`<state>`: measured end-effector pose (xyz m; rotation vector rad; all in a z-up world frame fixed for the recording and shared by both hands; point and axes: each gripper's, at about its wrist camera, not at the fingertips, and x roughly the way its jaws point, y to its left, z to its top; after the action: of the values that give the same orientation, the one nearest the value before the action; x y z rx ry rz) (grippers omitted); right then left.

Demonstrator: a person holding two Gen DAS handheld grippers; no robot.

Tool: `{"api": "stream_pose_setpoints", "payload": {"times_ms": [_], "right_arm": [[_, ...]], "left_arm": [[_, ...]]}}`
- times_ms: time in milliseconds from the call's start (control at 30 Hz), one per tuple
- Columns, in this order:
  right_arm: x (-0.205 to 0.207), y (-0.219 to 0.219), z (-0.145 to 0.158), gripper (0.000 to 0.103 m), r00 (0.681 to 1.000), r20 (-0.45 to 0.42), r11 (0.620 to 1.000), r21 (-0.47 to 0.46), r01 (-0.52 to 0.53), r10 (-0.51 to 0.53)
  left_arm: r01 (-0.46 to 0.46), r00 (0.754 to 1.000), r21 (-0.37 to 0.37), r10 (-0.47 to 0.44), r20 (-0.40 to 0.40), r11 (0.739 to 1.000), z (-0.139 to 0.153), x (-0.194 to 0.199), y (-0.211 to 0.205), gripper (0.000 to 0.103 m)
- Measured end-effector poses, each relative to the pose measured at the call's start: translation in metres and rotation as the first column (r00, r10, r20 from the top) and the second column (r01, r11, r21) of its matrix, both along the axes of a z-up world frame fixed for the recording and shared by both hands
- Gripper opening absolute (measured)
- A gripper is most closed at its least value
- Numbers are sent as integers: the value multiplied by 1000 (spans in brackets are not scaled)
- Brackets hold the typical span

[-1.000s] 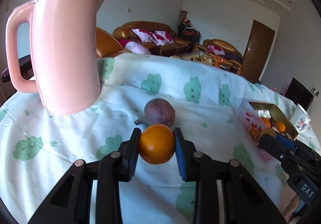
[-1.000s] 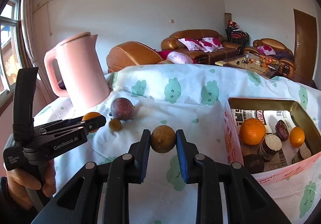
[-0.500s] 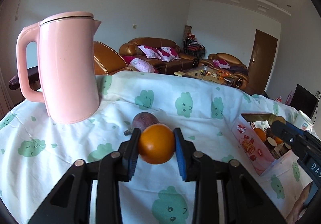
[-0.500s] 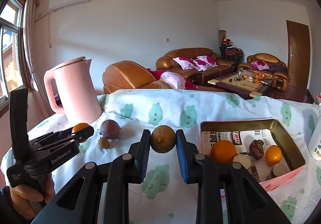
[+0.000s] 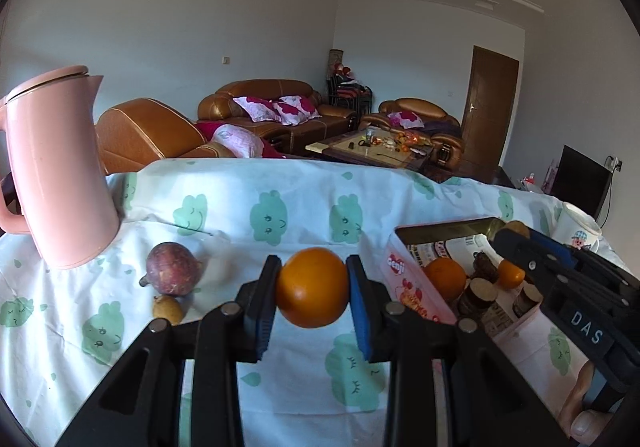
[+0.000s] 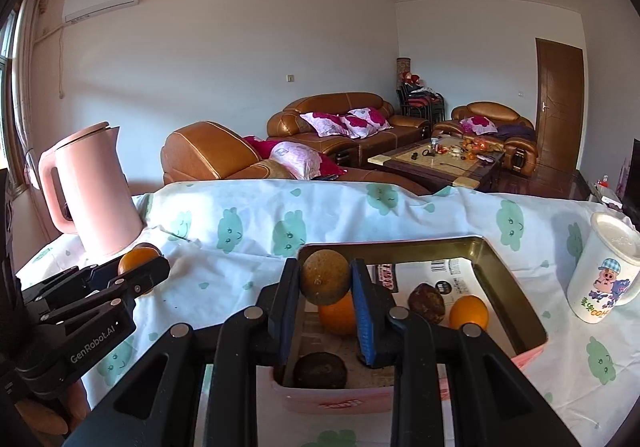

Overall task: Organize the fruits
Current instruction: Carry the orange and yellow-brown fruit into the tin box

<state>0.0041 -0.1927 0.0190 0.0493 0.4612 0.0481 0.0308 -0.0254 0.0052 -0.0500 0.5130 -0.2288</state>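
Observation:
My left gripper [image 5: 312, 289] is shut on an orange [image 5: 312, 287], held above the cloth left of the pink box [image 5: 408, 287]. My right gripper [image 6: 325, 283] is shut on a brownish-green round fruit [image 6: 325, 277], held over the near end of the same box [image 6: 508, 279]. Inside the box lie two oranges [image 6: 469, 313], dark fruits [image 6: 426, 302] and brown cut pieces [image 5: 478, 293]. On the cloth a purple fruit [image 5: 173, 274] and a small yellow-brown fruit [image 5: 168, 309] lie near the kettle. The right gripper [image 5: 516, 235] shows at the right of the left wrist view.
A pink kettle [image 5: 56, 183] stands at the back left of the cloth-covered table [image 5: 280, 207]. A white cartoon mug [image 6: 606, 267] stands right of the box. A hand [image 5: 580, 411] holds the right gripper. Sofas and a coffee table lie beyond the table's far edge.
Both grippers have moved right and a little up with their fruits. The right one went from left of the box to over it; the purple fruit now lies left of the left gripper.

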Motion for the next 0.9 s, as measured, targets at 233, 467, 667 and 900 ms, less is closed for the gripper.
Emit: {"api": "stream_pose_setpoints", "payload": {"times_ms": [233,467,667,900], "right_arm": [[4,-27,1,28,998,8,997,-34,65,-65],[14,-58,-1,28,990,-8,988,-70,139,-140],[28,-84,-7,28,980,-42,979,-78,190,-194],[45,-104,-21,28,975,-114,981,-60,185,-191]], "left_arm": [[57,998,12,-57,10,998,5,7,-43,34],[111,994,26,-111,10,994,5,16,-83,34],[131,991,46,-130,-37,990,-3,30,-115,34],[132,990,91,-126,-65,987,-14,42,-137,34]]}}
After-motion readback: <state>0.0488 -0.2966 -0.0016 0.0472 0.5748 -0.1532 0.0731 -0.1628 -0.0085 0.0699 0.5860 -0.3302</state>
